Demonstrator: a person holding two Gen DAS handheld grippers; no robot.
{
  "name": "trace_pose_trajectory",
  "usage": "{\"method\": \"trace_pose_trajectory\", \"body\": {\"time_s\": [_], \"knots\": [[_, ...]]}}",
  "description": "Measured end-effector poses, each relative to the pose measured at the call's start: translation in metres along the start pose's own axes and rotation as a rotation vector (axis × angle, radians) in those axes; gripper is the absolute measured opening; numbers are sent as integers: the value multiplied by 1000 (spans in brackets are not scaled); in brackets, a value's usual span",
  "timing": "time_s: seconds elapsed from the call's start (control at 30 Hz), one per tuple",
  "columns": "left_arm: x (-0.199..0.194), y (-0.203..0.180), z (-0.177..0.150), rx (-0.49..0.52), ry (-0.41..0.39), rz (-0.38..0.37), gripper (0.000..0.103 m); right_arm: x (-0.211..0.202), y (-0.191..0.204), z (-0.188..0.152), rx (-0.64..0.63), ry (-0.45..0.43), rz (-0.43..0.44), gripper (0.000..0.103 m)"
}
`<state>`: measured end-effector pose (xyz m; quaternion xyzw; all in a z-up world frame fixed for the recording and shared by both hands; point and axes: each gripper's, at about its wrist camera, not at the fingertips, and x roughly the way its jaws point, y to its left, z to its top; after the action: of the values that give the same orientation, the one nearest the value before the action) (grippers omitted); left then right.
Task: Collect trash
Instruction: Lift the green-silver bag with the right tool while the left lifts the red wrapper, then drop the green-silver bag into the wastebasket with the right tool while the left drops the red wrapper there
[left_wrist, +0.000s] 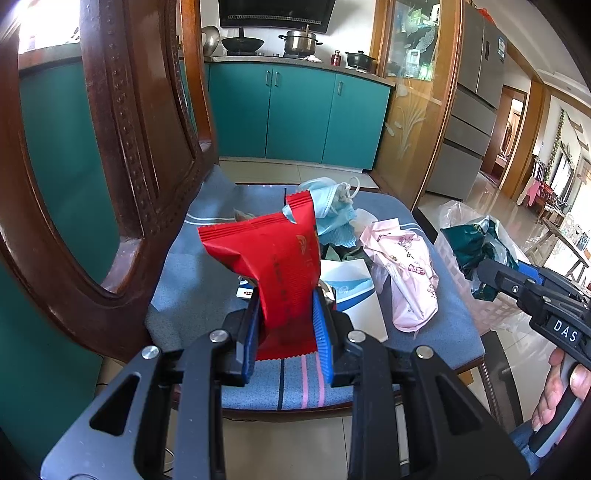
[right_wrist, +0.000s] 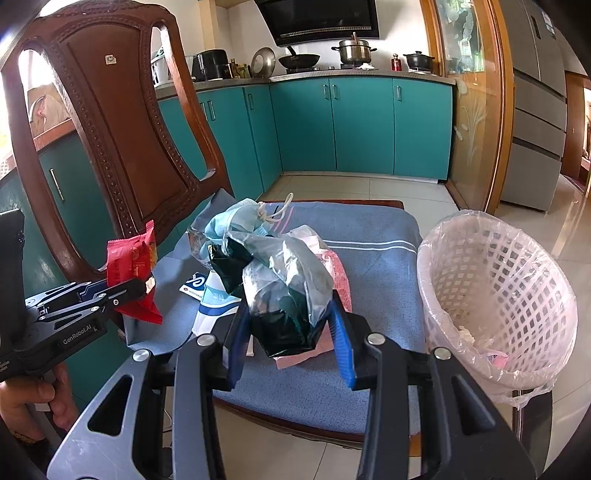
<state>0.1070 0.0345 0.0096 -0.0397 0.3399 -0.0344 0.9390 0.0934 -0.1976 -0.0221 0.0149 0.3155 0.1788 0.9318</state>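
My left gripper (left_wrist: 286, 314) is shut on a red snack wrapper (left_wrist: 273, 258), held up above the blue chair cushion (left_wrist: 192, 295). In the right wrist view the same gripper (right_wrist: 142, 286) shows at the left with the red wrapper (right_wrist: 133, 266). My right gripper (right_wrist: 288, 314) is shut on a crumpled clear and dark green plastic bag (right_wrist: 284, 291), raised over the cushion (right_wrist: 369, 236). Left on the cushion are a blue face mask (right_wrist: 236, 221), a pink wrapper (left_wrist: 406, 273) and a white and blue packet (left_wrist: 354, 295). A white lattice basket (right_wrist: 517, 280) lined with plastic stands at the right.
The carved wooden chair back (right_wrist: 110, 129) rises at the left, close to my left gripper. Teal kitchen cabinets (right_wrist: 362, 125) and a tiled floor (right_wrist: 351, 188) lie behind the chair. A grey fridge (right_wrist: 535, 110) stands at the far right. A hand (left_wrist: 561, 391) grips the right tool.
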Motion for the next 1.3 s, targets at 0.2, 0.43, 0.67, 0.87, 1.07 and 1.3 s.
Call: {"method": "trace_pose_trajectory", "body": {"time_s": [0.2,0.43,0.67,0.87,1.07,1.3], "knots": [[0,-1,0,0,3,0,28,0,0,0,-4,4,2,40],[1,-1,0,-2,4,-9,28,-10,-30,10,54,-48,-60,40],[2,-4,-2,7,7,-27,28,-16,-144,15,303,-68,-279,44],[7,-16,-7,43,19,-50,28,-11,-175,6,382,-23,-342,72],[10,-45,-12,129,24,-109,28,-47,-155,12,375,-204,-374,86],[27,-133,11,207,46,-279,28,-74,-181,5,489,-313,-412,87]]}}
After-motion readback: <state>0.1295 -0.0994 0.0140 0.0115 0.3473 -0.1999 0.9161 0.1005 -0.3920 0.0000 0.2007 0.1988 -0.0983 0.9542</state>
